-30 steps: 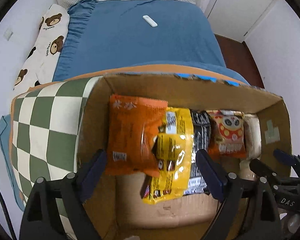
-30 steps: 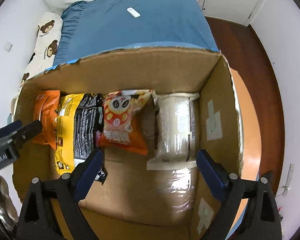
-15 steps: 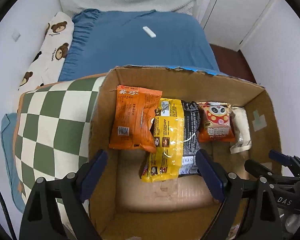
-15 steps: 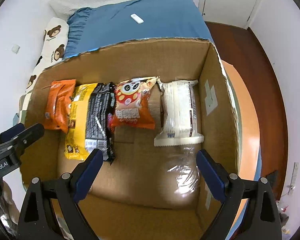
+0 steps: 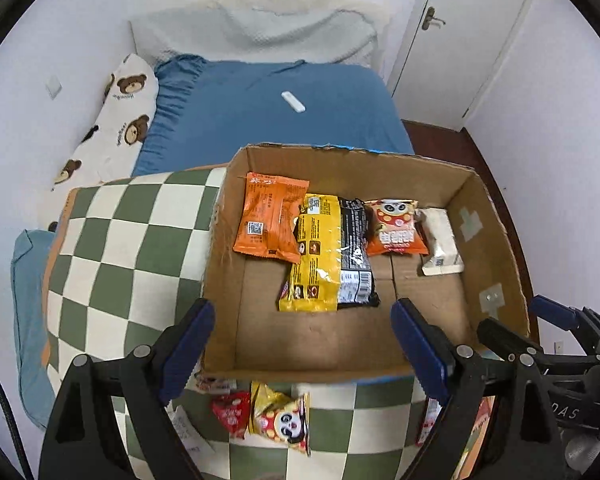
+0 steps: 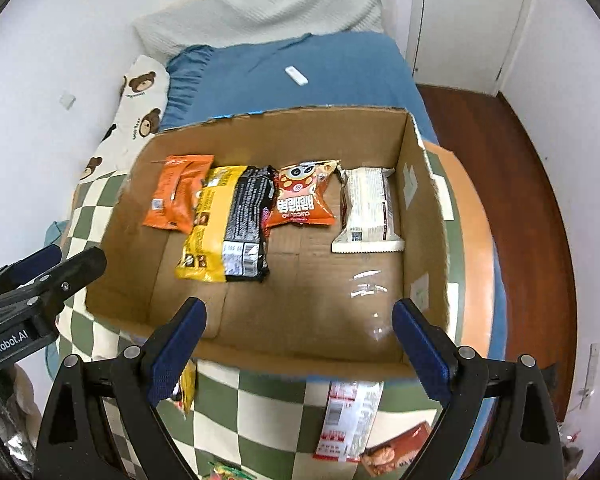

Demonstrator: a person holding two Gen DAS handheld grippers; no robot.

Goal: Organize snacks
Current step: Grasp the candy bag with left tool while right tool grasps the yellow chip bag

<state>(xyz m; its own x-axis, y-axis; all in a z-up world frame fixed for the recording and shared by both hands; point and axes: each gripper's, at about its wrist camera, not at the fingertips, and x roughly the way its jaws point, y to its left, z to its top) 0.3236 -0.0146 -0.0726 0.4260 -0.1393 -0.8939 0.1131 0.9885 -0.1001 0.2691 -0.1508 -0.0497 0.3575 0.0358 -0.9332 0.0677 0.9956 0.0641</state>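
Snack bags wait to go in the box

Five packs sit in a row inside the cardboard box [image 5: 496, 240]; more lie just in front of it on the checkered cloth [image 5: 112, 240], like the panda snack bag [image 5: 280, 420]. Both the left tool [image 5: 300, 344] and right tool [image 6: 296, 344] are spread wide, holding nothing. The bags look light, puffy and slippery, so pinch a flat sealed edge, gently.

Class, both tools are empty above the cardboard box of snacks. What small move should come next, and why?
Probably lower the left tool onto the yellow panda packet just outside the cardboard box. Both tools stand open and hold nothing, five packets already line the box's far wall, and loose snacks lie on the checkered cloth.
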